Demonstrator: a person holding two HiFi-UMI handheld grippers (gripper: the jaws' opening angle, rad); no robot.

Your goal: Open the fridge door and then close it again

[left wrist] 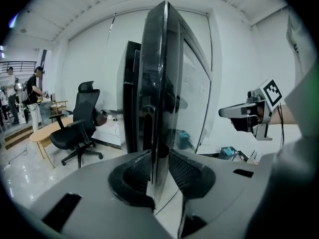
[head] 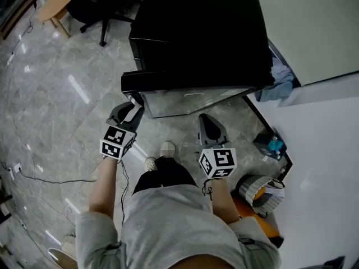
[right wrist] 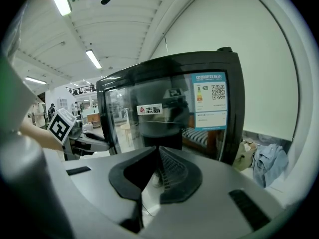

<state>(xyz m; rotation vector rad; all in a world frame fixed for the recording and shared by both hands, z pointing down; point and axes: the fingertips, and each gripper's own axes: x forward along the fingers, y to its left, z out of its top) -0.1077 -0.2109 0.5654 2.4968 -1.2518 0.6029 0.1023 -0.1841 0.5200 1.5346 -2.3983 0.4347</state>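
A black, glass-fronted fridge (head: pixel 196 32) is pictured on a grey tiled floor (head: pixel 61 94), its fridge door (head: pixel 190 102) turned toward the person standing in front of it. The door's free vertical edge, at the fridge's front left corner in the head view, is taken between the jaws of the left hand-held gripper (left wrist: pixel 159 156). The gripper is clenched there, one pad on either side of the edge. That spot is judged to have been chosen because it lies farthest from the hinge side, where the least pull is needed to swing the door.

The right hand-held gripper (right wrist: pixel 157 151) is held level before the fridge's glass front, apart from it. Its jaws are pressed together with nothing between them, so it takes no share in the grip. It is judged to stand within the sweep of the door and may have to be drawn aside as the door comes round.

Whether a gap has been opened between door and cabinet cannot be settled from these angles, so the opening step is judged to be at its very start, with the closing not yet begun.

A white brand sticker (right wrist: pixel 149 109) and an energy label (right wrist: pixel 209 98) are carried on the fridge's glass. An office chair (left wrist: pixel 79 118) is seen beyond the fridge's left side, and a blue cloth (head: pixel 280 80) lies against its right.
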